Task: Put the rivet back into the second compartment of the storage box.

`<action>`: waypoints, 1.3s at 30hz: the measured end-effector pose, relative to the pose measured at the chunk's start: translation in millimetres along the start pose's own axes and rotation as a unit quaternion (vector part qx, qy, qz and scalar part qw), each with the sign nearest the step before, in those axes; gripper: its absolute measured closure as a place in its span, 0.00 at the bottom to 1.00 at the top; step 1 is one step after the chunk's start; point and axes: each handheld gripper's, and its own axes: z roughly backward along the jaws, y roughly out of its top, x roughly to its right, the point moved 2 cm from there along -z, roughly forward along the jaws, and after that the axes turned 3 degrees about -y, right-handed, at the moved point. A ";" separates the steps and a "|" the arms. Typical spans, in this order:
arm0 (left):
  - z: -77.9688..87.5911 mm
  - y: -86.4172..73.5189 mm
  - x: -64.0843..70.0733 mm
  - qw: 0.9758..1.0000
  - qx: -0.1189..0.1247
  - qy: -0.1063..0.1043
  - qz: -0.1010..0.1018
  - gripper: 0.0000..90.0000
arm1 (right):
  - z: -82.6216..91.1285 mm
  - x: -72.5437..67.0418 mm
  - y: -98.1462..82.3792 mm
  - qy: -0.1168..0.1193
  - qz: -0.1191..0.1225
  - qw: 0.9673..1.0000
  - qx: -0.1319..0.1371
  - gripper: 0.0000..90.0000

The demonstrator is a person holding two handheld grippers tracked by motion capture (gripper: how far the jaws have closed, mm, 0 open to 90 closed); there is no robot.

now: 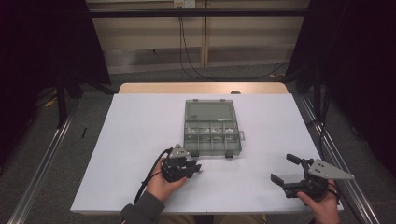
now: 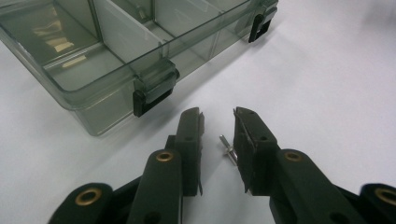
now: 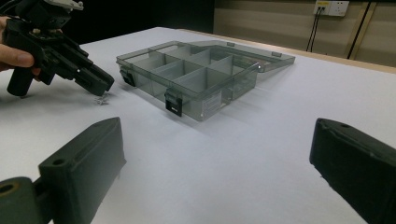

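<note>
Your left gripper [image 2: 218,122] sits tipped to the white table [image 2: 327,84], jaws narrowed but not pinching: the small metal rivet [image 2: 229,149] lies between them, hugging one pad, just in front of the open clear organiser box [image 2: 116,56]. Your right gripper [image 1: 286,169] gapes wide, holding nothing.

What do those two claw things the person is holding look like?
Both are black. The left gripper has chunky jaws with brass-coloured rivets, a grey three-cornered plate on top and a black cable trailing back past a grey sleeve. The right gripper has blocky black jaws and its own grey plate.
</note>
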 end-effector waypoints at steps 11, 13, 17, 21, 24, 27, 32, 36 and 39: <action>-3.3 -2.2 1.8 1.000 -0.014 0.004 -0.002 0.86 | -0.3 -0.8 0.3 0.000 0.002 1.000 -0.001 0.03; -3.2 -2.5 2.9 1.000 -0.016 0.009 -0.005 0.88 | -0.2 -0.8 0.2 0.000 0.002 1.000 -0.001 0.03; -2.3 -2.4 2.8 1.000 -0.022 0.006 -0.002 0.92 | 0.2 -0.5 0.3 0.000 0.004 1.000 -0.001 0.03; -1.8 -1.9 2.4 1.000 -0.023 0.002 0.008 0.92 | 0.0 -0.7 0.4 0.000 0.004 1.000 -0.001 0.03; -1.5 -1.6 1.2 1.000 -0.022 0.000 0.014 0.92 | -0.1 -0.6 0.5 0.000 0.004 1.000 -0.001 0.03; 1.3 0.2 -0.4 1.000 -0.012 -0.001 0.017 0.92 | 0.3 -0.8 0.7 0.001 0.002 1.000 0.000 0.03; 5.6 5.0 -4.4 1.000 0.000 0.001 0.022 0.92 | 0.7 -0.2 0.9 0.000 0.003 1.000 0.002 0.03; 8.1 8.5 -6.0 1.000 0.010 0.001 0.026 0.92 | 1.0 0.2 1.2 -0.001 0.001 1.000 0.004 0.03; 8.9 11.4 -6.7 0.999 0.019 0.002 0.031 0.92 | 1.2 0.3 1.2 0.000 0.001 1.000 0.004 0.03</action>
